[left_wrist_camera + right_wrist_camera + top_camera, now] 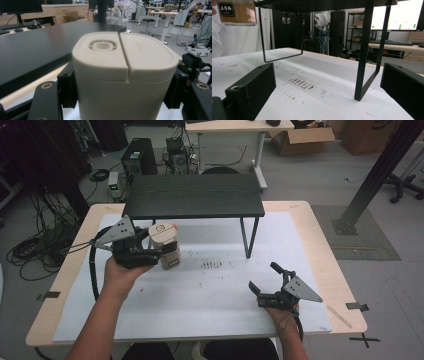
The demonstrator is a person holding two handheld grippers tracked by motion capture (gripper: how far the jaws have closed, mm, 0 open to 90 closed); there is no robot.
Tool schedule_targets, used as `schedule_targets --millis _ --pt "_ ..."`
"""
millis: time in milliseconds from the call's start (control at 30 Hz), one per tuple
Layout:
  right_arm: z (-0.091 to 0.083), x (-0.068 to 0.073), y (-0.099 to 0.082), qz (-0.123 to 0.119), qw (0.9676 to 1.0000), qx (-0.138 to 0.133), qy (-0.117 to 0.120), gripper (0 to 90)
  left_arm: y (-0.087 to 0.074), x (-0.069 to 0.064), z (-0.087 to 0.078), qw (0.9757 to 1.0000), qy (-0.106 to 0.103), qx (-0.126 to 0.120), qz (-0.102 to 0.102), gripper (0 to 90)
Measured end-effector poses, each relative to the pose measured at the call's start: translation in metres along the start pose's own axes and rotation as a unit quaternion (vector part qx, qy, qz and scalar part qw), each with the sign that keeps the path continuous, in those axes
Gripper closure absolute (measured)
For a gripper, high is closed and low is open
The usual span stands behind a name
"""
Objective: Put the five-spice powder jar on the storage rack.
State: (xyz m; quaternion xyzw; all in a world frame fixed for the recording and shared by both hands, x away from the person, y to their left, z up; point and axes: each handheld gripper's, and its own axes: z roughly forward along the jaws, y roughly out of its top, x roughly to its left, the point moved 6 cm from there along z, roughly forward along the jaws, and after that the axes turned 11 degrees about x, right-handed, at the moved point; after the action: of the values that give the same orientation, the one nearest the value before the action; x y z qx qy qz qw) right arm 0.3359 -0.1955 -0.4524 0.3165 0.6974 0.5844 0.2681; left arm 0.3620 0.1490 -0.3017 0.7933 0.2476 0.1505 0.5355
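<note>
tabletop (300, 240): white sheet over it, stained patch in the middle
shelf (194, 195): black, on thin legs, at the far side of the tabletop
jar (165, 245): cream lid with flip cap, brown label, upright, raised off the tabletop just in front of shelf edge
left tool (150, 251): jaws clamped on the jar's sides below the lid
right tool (264, 279): jaws spread wide, nothing between them, low near the tabletop, well apart from the jar

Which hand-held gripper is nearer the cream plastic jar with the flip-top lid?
Left. The left hand-held gripper is clamped on the cream plastic jar beside the black metal shelf; the right hand-held gripper sits open, well apart.
</note>
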Motion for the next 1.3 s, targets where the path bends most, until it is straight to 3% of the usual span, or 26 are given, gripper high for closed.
schedule_targets --millis 700,1300 --pt "0.000 0.000 0.000 0.001 1.0000 0.001 0.001 0.0 0.043 0.016 -0.012 0.9998 0.014 -0.015 0.000 31.7" --pt "0.000 -0.001 0.000 0.002 1.0000 0.000 0.002 0.0 0.070 0.031 -0.009 0.9996 0.023 -0.014 -0.001 31.7"
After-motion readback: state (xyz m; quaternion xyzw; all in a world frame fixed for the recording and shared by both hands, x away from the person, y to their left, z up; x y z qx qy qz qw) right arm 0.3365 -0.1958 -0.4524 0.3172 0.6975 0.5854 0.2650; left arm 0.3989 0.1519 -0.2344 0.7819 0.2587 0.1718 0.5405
